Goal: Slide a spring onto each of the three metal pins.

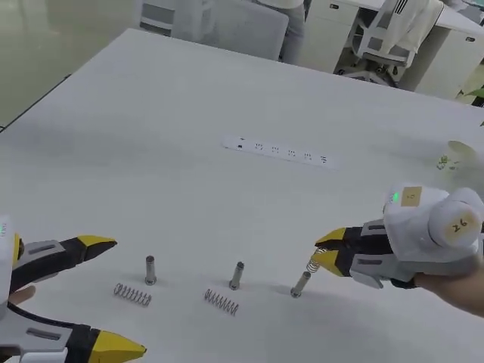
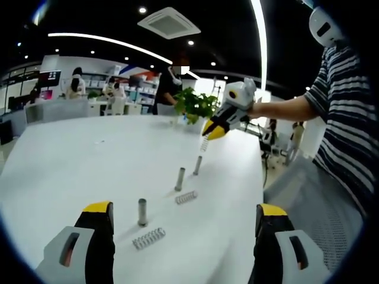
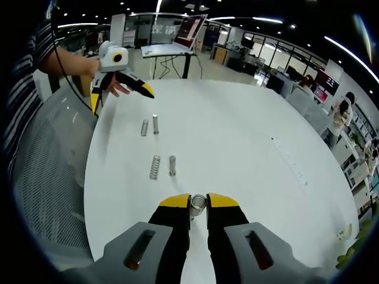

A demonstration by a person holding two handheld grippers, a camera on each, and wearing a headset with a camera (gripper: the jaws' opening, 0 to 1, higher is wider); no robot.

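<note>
While the right gripper (image 1: 324, 251) clamps a spring (image 1: 312, 266) just above the pin (image 1: 300, 283) at lower right, an off-axis push could topple the pin or flick the spring loose. Left gripper (image 1: 127, 296), lower left: jaws apart, empty.

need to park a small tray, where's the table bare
The table is bare between the power strip and the three pins, and left of the strip too. Crowded along the near edge: pins, two loose springs, and the right tongs holding a spring at the right pin.
</note>
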